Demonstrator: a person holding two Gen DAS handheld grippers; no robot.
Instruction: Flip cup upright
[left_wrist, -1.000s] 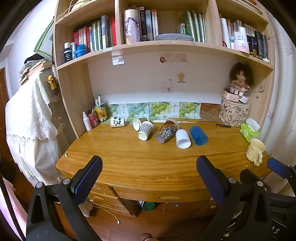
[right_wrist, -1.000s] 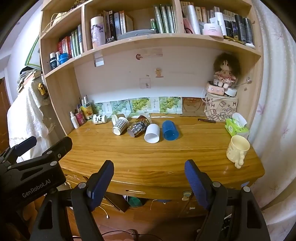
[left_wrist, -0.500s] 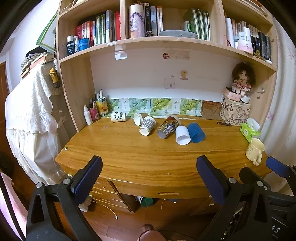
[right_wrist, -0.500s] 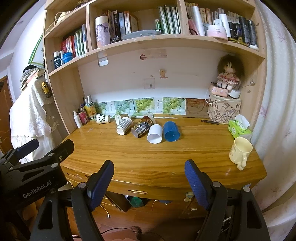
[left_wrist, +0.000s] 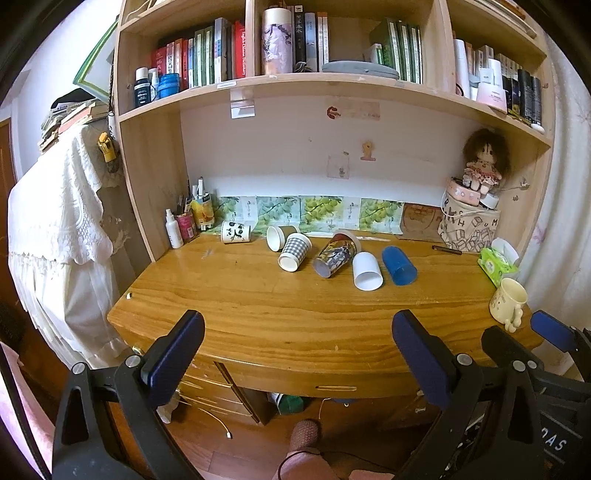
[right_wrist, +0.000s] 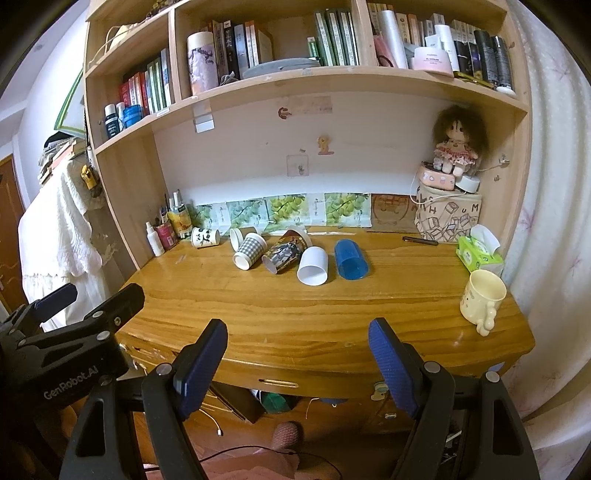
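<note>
Several cups lie on their sides at the back of the wooden desk (left_wrist: 258, 306): a panda cup (left_wrist: 235, 232), a brown-rimmed paper cup (left_wrist: 277, 237), a checked cup (left_wrist: 294, 252), a picture-printed cup (left_wrist: 335, 257), a white cup (left_wrist: 366, 271) and a blue cup (left_wrist: 399, 260). They also show in the right wrist view, with the white cup (right_wrist: 313, 266) and blue cup (right_wrist: 351, 259). A cream mug (right_wrist: 480, 300) stands upright at the right edge. My left gripper (left_wrist: 295, 354) and right gripper (right_wrist: 297, 365) are open and empty, in front of the desk's front edge.
Bottles and pens (left_wrist: 186, 221) stand at the back left. A printed bag with a doll (left_wrist: 469, 229) and a green tissue pack (left_wrist: 496, 262) are at the back right. A bookshelf (left_wrist: 295, 79) overhangs the desk. A white-draped piece of furniture (left_wrist: 55, 240) stands left.
Both grippers have risen a little and edged toward the desk; the desk and cups now sit lower and slightly larger in both views. No cup has moved.
</note>
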